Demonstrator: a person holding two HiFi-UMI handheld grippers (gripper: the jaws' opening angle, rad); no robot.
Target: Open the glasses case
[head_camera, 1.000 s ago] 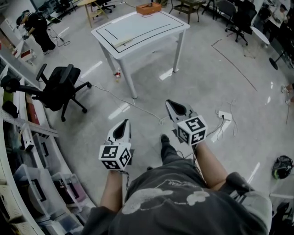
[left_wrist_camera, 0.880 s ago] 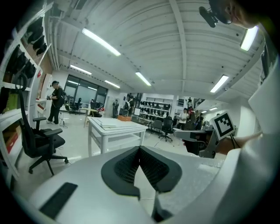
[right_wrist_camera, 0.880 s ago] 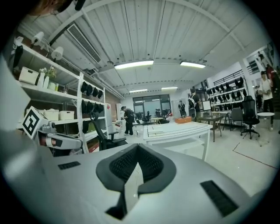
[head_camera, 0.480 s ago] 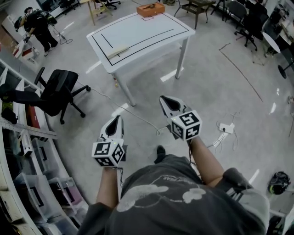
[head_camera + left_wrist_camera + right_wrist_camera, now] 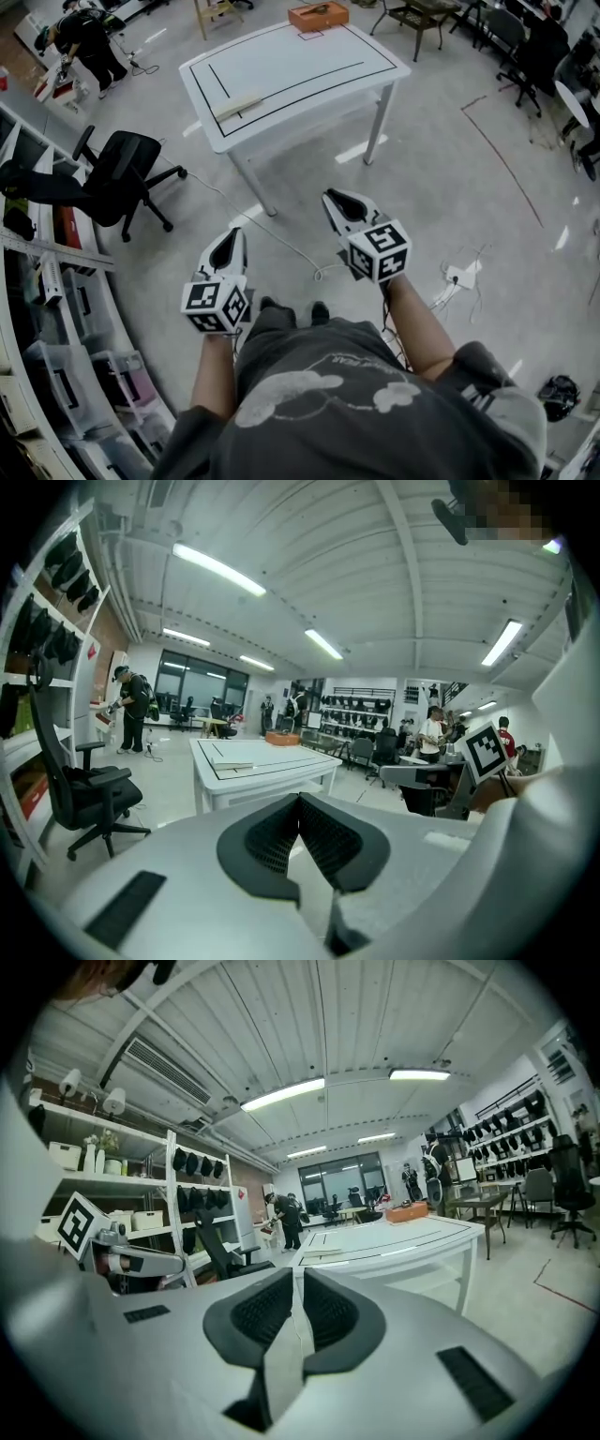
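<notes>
The person stands on the grey floor (image 5: 441, 178) a little short of a white desk (image 5: 309, 70), which lies at 12 o'clock from them in the head view. Near the desk's 8 o'clock edge, by a corner of the black outline drawn on the top, lies what looks like the glasses case (image 5: 239, 103), a pale flat oblong (too small here to be sure of). An orange-brown box (image 5: 319, 16) sits at the desk's far end, toward 12 o'clock. Both grippers are held out in the air, pointing toward the desk and well apart from it. The left gripper (image 5: 232, 234) has its jaws closed, tips meeting, with nothing in them. The right gripper (image 5: 330, 197) has its jaws just opening: a slim slit shows between the pads, and nothing stands in it. A black office chair (image 5: 127, 173) stands at 10 o'clock. Shelving (image 5: 56, 281) with bins runs down the 9 o'clock side, and a person in dark clothes (image 5: 84, 42) is at 11 o'clock. A white cable (image 5: 281, 239) trails over the floor between the desk's near leg and the grippers.
</notes>
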